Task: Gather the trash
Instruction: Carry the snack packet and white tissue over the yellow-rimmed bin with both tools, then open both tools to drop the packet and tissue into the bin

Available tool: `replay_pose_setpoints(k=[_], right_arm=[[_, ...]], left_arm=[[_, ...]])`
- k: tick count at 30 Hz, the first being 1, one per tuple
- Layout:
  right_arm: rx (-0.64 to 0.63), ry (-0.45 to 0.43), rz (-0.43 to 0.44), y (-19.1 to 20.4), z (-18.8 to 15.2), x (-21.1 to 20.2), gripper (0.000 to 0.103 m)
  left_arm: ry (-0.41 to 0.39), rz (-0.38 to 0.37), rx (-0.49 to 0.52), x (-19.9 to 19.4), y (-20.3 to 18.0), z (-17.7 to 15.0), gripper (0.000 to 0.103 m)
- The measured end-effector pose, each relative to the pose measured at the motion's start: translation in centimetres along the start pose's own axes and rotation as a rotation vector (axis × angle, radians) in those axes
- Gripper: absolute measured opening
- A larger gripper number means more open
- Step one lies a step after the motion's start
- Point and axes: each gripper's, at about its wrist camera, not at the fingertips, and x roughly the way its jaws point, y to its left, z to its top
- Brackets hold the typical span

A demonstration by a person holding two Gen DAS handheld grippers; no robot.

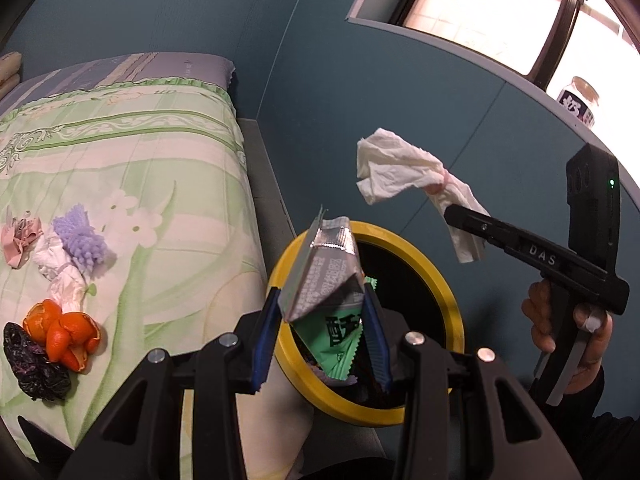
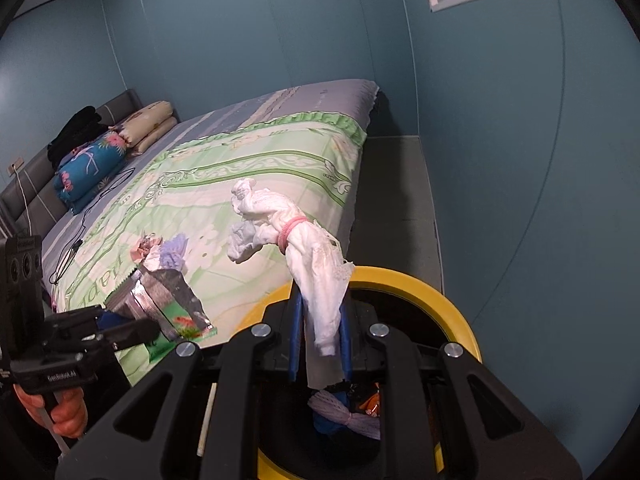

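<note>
Hovering above the yellow-rimmed bin (image 1: 448, 280), the left hand-held gripper (image 1: 324, 332) pinches a silver-and-green snack wrapper (image 1: 324, 276), while the right hand-held gripper (image 2: 320, 336) clamps a crumpled white tissue (image 2: 320, 264). Orange peel (image 1: 60, 332) and other scraps lie on the bed (image 1: 120, 160) beside the bin.

Glossy crinkled foil wrapper (image 1: 320, 268), soft creased paper tissue (image 1: 400, 170), smooth plastic bin rim (image 1: 448, 300), matt cloth bedspread (image 1: 120, 152).

bin (image 1: 448, 280) interior dark, bottle (image 1: 580, 100) label unreadable, headboard (image 2: 24, 184) cut off
</note>
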Motion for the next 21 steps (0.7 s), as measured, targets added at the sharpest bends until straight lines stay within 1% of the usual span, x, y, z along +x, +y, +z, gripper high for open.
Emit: replay_pose_setpoints(k=[14, 21], right_arm=[[0.037, 0.059, -0.020, -1.8, -1.1, 1.7, 0.015], [0.052, 0.070, -0.029, -2.4, -1.2, 1.9, 0.015]], left_arm=[[0.089, 0.007, 0.084, 3.4, -3.2, -1.8, 0.037], [0.101, -0.005, 0.101, 3.8, -3.6, -2.3, 0.038]])
